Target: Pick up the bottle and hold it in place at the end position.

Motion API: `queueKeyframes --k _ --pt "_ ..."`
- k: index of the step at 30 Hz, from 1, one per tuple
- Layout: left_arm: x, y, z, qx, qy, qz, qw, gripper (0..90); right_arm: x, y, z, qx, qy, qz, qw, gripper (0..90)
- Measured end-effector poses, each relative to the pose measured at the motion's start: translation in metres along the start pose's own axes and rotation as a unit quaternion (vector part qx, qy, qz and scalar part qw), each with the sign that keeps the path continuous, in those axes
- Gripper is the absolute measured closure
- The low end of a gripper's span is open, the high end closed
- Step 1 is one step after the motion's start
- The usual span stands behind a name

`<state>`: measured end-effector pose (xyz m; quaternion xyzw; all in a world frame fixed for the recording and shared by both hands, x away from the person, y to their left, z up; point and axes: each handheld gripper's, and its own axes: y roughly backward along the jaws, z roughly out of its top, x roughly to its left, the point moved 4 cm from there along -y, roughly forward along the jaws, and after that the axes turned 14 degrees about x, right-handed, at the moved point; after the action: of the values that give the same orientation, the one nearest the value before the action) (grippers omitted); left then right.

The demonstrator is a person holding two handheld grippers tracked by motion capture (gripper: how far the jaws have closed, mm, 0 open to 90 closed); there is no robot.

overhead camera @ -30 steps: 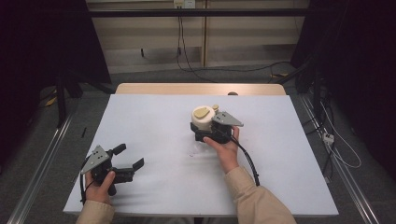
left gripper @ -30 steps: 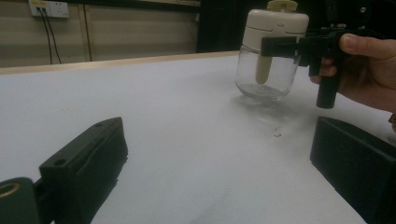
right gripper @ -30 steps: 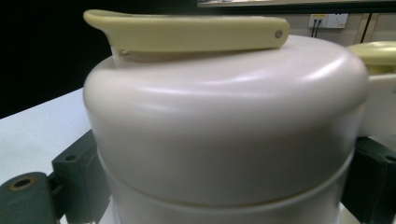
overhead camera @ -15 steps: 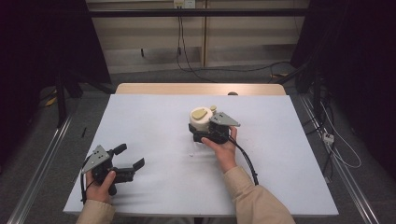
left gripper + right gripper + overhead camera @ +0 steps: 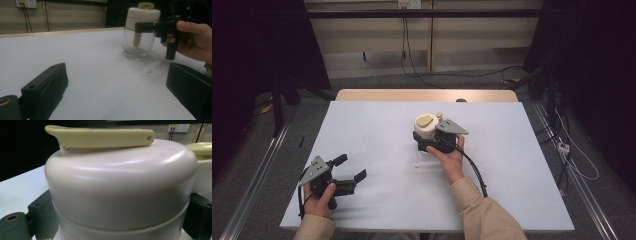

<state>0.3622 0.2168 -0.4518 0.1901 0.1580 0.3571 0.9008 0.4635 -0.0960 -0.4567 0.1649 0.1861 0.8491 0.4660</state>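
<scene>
A small clear glass jar with a cream plastic lid (image 5: 427,129) stands a little above the middle of the high view, on the white table (image 5: 372,135). The right gripper (image 5: 428,142) has its two black jaws around the jar, one on each side, just under the lid, and looks to be pinching it. The jar's flat yellow-green flip tab (image 5: 100,137) lies across the top of the right gripper view. The left gripper (image 5: 351,170) waits in the lower left with its jaws spread wide and nothing between them. I think this is the grabbing step. Next, a steady lift, or the left gripper comes over to the tab.
</scene>
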Motion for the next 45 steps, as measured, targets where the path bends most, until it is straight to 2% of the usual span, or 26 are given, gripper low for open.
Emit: queueKeyframes --k 31,45 --pt "-0.001 -0.001 0.000 0.001 -0.001 -0.002 1.0000 3.4 0.011 -0.013 -0.005 0.012 0.007 0.009 0.9999 7.1" --pt "-0.002 -0.001 0.000 0.001 -0.005 -0.002 1.0000 3.3 0.012 -0.014 -0.007 0.012 0.020 0.007 0.9997 7.0"
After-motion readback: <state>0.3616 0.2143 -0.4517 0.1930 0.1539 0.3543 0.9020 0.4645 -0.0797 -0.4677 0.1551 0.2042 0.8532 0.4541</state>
